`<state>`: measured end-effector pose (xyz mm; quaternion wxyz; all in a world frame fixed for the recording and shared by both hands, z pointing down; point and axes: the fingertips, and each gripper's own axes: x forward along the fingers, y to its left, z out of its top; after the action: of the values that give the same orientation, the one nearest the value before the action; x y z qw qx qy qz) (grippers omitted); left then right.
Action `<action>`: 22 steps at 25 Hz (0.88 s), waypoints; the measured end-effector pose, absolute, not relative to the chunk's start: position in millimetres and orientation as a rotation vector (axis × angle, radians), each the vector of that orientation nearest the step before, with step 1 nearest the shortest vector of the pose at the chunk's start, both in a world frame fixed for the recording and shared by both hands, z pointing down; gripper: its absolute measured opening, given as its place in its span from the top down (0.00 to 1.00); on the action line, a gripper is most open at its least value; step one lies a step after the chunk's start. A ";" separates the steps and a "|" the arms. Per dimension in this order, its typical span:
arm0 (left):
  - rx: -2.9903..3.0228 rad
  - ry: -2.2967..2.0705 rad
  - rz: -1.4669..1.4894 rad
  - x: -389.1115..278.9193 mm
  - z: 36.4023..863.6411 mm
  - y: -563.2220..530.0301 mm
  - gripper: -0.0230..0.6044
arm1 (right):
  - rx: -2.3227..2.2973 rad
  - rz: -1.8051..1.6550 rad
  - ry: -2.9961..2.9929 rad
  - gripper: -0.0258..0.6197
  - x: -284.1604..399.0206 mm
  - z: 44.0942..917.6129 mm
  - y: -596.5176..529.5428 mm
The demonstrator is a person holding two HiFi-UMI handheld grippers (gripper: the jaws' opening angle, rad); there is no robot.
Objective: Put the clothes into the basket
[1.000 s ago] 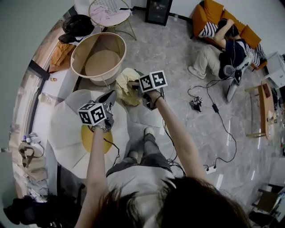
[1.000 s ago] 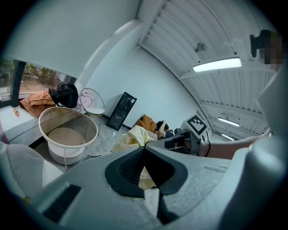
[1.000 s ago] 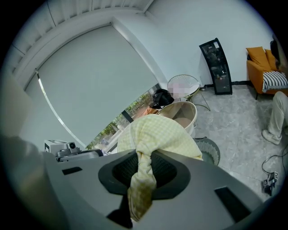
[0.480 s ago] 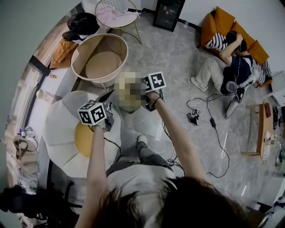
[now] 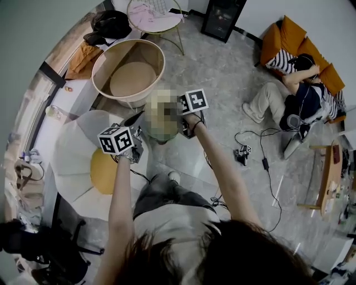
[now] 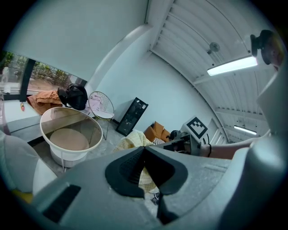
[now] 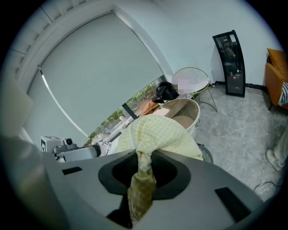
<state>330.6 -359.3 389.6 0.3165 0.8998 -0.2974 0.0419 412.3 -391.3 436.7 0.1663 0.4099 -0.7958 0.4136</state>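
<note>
A pale yellow checked cloth (image 7: 157, 132) hangs in the air between my two grippers. My right gripper (image 7: 144, 164) is shut on a twisted end of it. My left gripper (image 6: 144, 150) has its tips together on the cloth's (image 6: 130, 140) other edge. In the head view a blurred patch covers the cloth between the left gripper (image 5: 138, 119) and the right gripper (image 5: 181, 122). The round beige basket (image 5: 100, 58) stands on the floor just beyond them, with no clothes in it. It also shows in both gripper views, as the basket (image 6: 96, 141) and basket (image 7: 189, 112).
A white round seat with a yellow cushion (image 5: 105, 170) is below my left arm. A wire side table with pink clothing (image 5: 153, 14), an orange garment (image 5: 83, 55) and a black bag (image 5: 111, 22) lie past the basket. A person (image 5: 289, 94) sits by an orange sofa, and cables (image 5: 261, 161) trail nearby.
Both grippers have carried the cloth along together as the person stepped. The sofa and the floor have slid to the right in the head view. Neither grip has changed.
</note>
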 end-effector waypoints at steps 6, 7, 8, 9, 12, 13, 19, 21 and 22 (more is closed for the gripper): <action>2.346 -0.793 0.135 331.8 400.5 -378.2 0.95 | 1.145 1.197 -2.245 0.85 415.5 451.2 -409.1; 2.344 -0.788 0.140 332.4 403.1 -382.6 0.95 | 1.139 1.202 -2.244 0.85 414.6 453.4 -413.0; 2.340 -0.783 0.145 333.2 405.9 -387.0 0.95 | 1.134 1.207 -2.244 0.85 413.6 455.6 -417.2; 2.336 -0.777 0.150 334.2 408.3 -391.8 0.95 | 1.130 1.213 -2.244 0.85 412.7 457.3 -421.7; 2.325 -0.761 0.178 337.0 413.8 -407.5 0.95 | 1.123 1.239 -2.239 0.85 411.2 460.7 -435.5; 2.321 -0.755 0.188 337.6 415.4 -413.0 0.95 | 1.119 1.247 -2.231 0.85 411.0 462.6 -439.4; 2.306 -0.710 0.229 341.5 425.5 -446.9 0.95 | 1.115 1.264 -2.168 0.85 414.2 476.3 -465.8; 2.298 -0.698 0.237 340.9 431.1 -454.2 0.95 | 1.098 1.260 -2.146 0.85 413.8 482.7 -470.7; 2.296 -0.691 0.241 340.9 433.6 -456.9 0.95 | 1.091 1.256 -2.133 0.85 413.8 485.9 -472.3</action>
<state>340.9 -456.9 433.6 0.3576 0.8898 -0.2678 0.0935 413.8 -472.3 485.9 0.2166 0.3938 -0.7699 0.4532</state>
